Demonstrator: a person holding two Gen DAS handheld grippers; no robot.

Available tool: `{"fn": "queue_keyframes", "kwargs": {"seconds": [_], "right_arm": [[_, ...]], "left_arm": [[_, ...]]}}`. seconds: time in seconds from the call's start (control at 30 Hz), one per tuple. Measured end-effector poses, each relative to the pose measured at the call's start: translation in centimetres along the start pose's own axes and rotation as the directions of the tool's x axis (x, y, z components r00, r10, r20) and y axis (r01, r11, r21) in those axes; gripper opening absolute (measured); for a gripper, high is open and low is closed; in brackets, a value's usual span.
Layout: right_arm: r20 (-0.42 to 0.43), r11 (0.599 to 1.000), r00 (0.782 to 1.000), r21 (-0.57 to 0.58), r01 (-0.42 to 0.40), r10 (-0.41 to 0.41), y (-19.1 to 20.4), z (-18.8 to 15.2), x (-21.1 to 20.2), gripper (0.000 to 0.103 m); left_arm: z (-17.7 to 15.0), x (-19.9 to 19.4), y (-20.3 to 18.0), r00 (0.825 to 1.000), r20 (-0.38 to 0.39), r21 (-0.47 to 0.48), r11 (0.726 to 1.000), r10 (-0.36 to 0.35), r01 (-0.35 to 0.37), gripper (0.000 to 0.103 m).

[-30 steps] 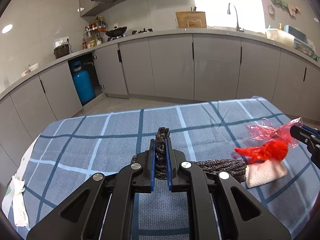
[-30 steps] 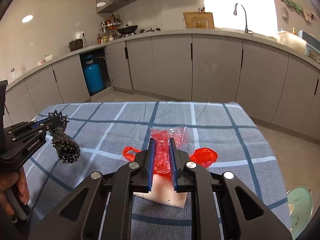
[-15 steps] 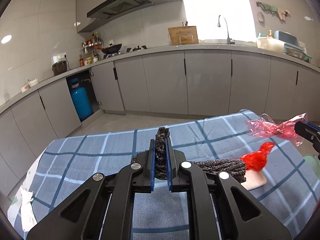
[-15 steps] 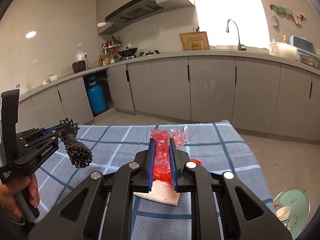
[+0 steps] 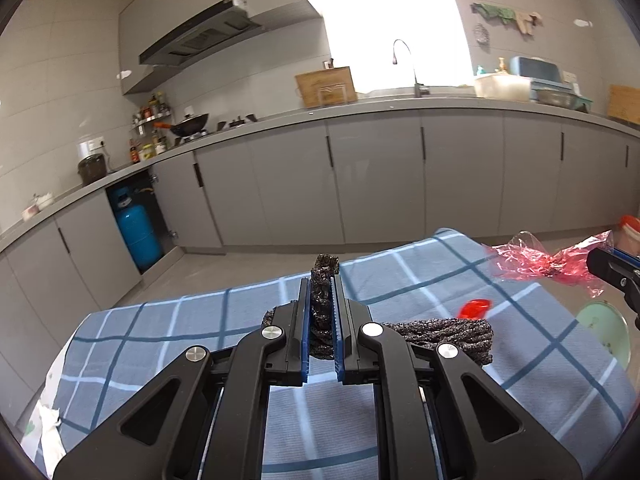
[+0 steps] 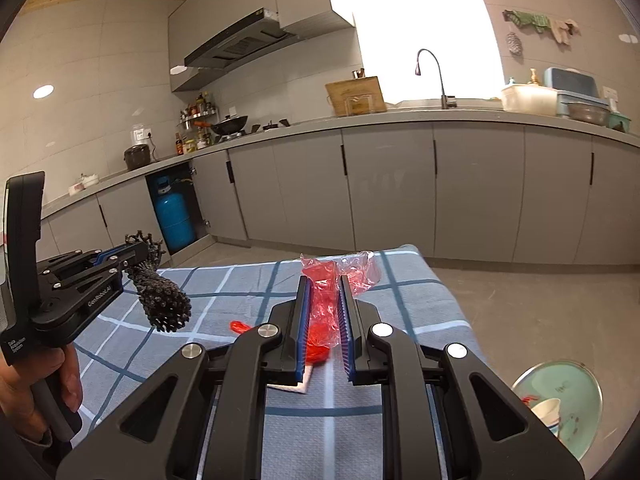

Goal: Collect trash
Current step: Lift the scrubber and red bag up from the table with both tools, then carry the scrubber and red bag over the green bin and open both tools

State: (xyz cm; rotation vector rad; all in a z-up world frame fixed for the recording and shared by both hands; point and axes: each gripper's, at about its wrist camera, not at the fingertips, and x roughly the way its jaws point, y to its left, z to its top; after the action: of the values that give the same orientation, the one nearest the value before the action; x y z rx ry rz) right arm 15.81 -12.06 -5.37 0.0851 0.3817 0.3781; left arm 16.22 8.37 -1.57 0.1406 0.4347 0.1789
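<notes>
Gripping a black scrubber (image 5: 322, 312), the left gripper (image 5: 322, 300) is clamped tight. Right gripper (image 6: 323, 304) is pinched on a red plastic wrapper (image 6: 326, 300) above the checked cloth (image 6: 420, 304).

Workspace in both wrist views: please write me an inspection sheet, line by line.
Surface: blue checked cloth covers the table.
Job's things: black mesh scrubber; red plastic wrapper; white tissue lies on the cloth; bin on the floor at the right.
Clutter: small red scrap.
Grippers: left tongs shut on the scrubber; right tongs shut on the wrapper.
Cables: nothing seen.
Surroundings: grey cabinets, blue gas cylinder.
</notes>
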Motion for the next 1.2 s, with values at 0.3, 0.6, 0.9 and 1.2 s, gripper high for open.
{"fn": "queue_keyframes", "kwargs": {"seconds": [0.3,0.6,0.9,1.2], "right_arm": [[0.020,0.998,0.999,0.042,0.040,-0.041,-2.5,-0.5,-1.8,0.015],[0.032,0.993,0.996,0.078,0.083,-0.085,-5.0,-1.0,-3.2,0.015],[0.035,0.984,0.990,0.118,0.135,-0.140,-8.0,-1.7,-4.5,0.015],[0.030,0.971,0.981,0.150,0.186,-0.192,-11.3,-2.3,-5.7,0.015]], "left_arm": [[0.3,-0.1,-4.3,0.998,-0.008,0.061,0.996,-0.069,0.069,0.010],[0.6,-0.1,-7.8,0.993,-0.012,0.112,0.986,-0.120,0.121,0.010],[0.9,-0.2,-11.9,0.984,-0.010,0.170,0.970,-0.176,0.175,0.010],[1.0,0.0,-15.8,0.972,-0.019,0.219,0.948,-0.234,0.232,0.010]]}}
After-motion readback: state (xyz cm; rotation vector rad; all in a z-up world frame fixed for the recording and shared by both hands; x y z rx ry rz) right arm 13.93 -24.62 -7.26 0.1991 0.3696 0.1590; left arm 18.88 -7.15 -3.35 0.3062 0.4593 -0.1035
